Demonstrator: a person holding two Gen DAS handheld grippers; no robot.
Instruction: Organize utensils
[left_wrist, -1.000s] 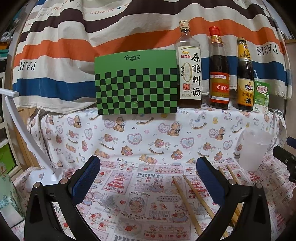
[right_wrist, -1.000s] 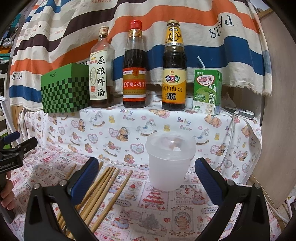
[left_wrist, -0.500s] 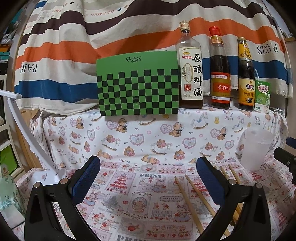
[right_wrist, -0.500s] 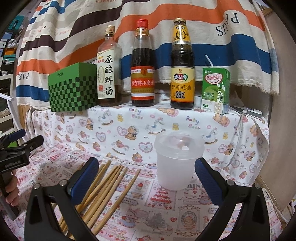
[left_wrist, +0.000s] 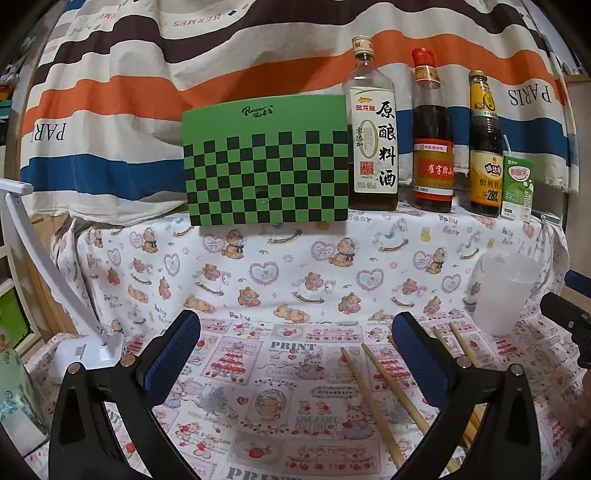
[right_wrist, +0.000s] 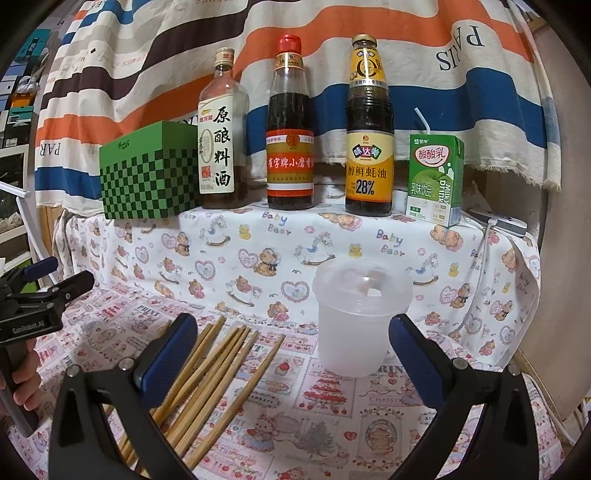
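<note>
Both views have drawn back slightly, leaving left tongs (left_wrist: 295, 343) and right tongs (right_wrist: 290, 343) wide and empty above loose chopsticks (right_wrist: 207, 376) lying left of the cup (right_wrist: 360, 317), which a careless reach could tip.

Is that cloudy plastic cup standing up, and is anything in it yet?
Upright and apparently empty: the plastic cup stands on its base, mouth upward, with no sticks rising from it. The chopsticks lie flat on the cloth beside it.

Smooth wooden chopsticks (right_wrist: 207, 373) lie on matt printed cloth (right_wrist: 295, 417) beside a frosted translucent plastic cup (right_wrist: 358, 325)
</note>
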